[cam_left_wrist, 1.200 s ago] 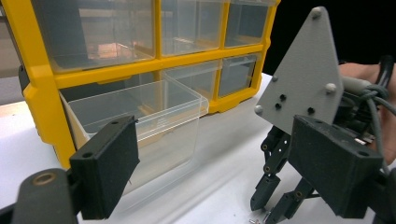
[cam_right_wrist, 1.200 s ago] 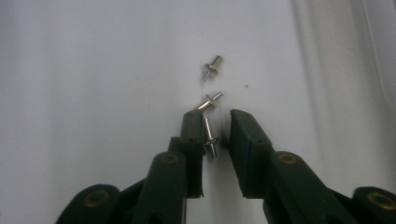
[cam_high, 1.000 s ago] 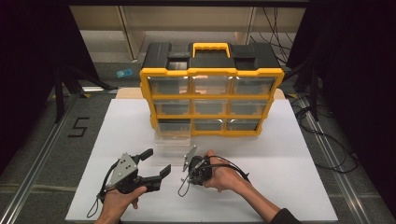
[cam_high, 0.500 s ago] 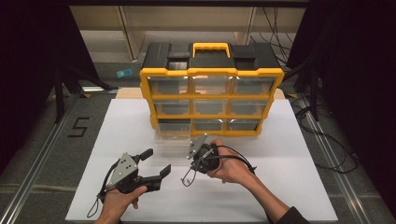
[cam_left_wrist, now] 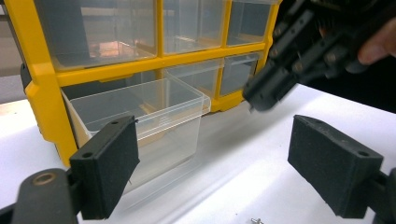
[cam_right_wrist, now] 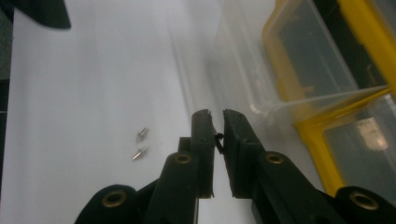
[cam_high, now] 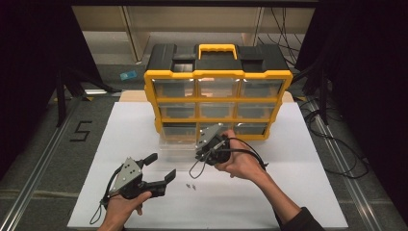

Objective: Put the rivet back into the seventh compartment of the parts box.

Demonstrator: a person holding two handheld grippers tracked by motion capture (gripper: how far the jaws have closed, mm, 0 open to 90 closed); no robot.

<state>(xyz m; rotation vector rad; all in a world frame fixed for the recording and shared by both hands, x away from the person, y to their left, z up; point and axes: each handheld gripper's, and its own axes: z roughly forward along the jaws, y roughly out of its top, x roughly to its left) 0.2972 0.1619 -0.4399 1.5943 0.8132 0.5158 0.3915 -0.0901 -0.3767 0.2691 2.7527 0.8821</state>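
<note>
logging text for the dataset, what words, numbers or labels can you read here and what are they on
"5": a dark numeral marked on the grey floor left of the white table top.
The yellow and black plastic drawer organiser and its clear plastic drawer pulled out in front carry no readable label.
The small blue item on the floor behind is too small to read.

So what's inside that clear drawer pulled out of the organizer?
The clear drawer looks empty through its walls. Its lower front is hidden behind the left gripper's near finger. Two screws lie on the table.
</note>
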